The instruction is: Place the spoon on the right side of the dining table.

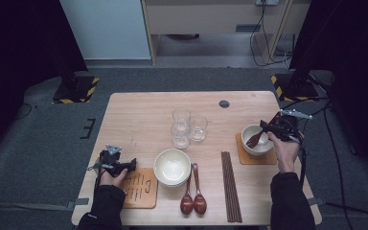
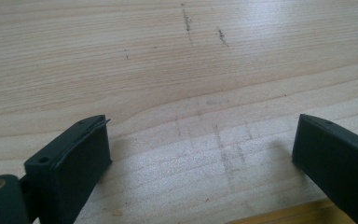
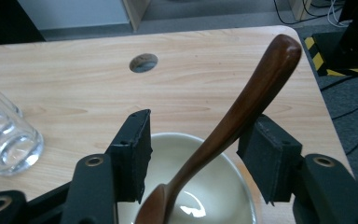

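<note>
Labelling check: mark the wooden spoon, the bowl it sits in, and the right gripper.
wooden spoon (image 3: 242, 107), right gripper view, on its handle.
bowl (image 3: 214, 186), right gripper view, on its inner wall.
right gripper (image 3: 196, 154), right gripper view, midway between its jaws.

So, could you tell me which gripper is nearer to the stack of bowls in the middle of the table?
Left. The left gripper sits just beside the stacked bowls; the right gripper is farther off, over the bowl holding a spoon.

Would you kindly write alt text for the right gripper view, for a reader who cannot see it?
A brown wooden spoon leans in a cream bowl between the right gripper's open black jaws, its handle resting against one jaw. Beyond lie the light wooden table, its round cable hole, and a clear glass at left.
</note>
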`<state>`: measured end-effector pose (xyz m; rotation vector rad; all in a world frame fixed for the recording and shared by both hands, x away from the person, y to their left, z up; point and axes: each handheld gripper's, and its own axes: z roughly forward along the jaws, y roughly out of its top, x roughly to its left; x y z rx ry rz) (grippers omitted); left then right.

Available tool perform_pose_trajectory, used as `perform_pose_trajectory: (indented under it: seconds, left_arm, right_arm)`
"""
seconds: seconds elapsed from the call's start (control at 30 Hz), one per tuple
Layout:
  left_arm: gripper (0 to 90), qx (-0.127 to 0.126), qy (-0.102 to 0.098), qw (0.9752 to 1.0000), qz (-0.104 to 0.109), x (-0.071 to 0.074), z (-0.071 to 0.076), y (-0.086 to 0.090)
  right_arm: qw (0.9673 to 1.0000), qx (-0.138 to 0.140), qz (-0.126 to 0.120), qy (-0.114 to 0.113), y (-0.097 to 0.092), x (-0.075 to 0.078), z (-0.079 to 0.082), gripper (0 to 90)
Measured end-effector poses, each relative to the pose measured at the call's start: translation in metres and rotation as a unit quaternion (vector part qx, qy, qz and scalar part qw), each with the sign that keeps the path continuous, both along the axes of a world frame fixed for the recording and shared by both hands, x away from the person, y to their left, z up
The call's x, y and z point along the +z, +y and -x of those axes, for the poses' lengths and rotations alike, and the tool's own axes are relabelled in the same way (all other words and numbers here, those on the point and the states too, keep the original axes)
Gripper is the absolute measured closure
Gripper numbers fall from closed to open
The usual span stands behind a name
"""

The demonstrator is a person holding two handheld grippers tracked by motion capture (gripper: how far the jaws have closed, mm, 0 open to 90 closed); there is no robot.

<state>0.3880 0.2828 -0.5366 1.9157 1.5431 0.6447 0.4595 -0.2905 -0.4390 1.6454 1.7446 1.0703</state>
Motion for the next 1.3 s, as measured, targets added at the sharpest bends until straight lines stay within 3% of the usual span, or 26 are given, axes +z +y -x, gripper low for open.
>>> perform_pose_trajectory:
  seconds: [0.53, 1.3]
  left_arm:
    - [2.7, 0.000, 0.000, 1.0000, 0.000, 0.000, 0.000, 0.000]
    - [0.0, 0.005, 0.005, 1.0000, 0.000, 0.000, 0.000, 0.000]
  right_arm:
    - [0.9999, 0.000, -0.008, 0.009, -0.015, -0.017, 0.012, 32.3]
    - [0.9989, -0.003, -0.005, 0.047, -0.028, -0.035, 0.019, 23.1]
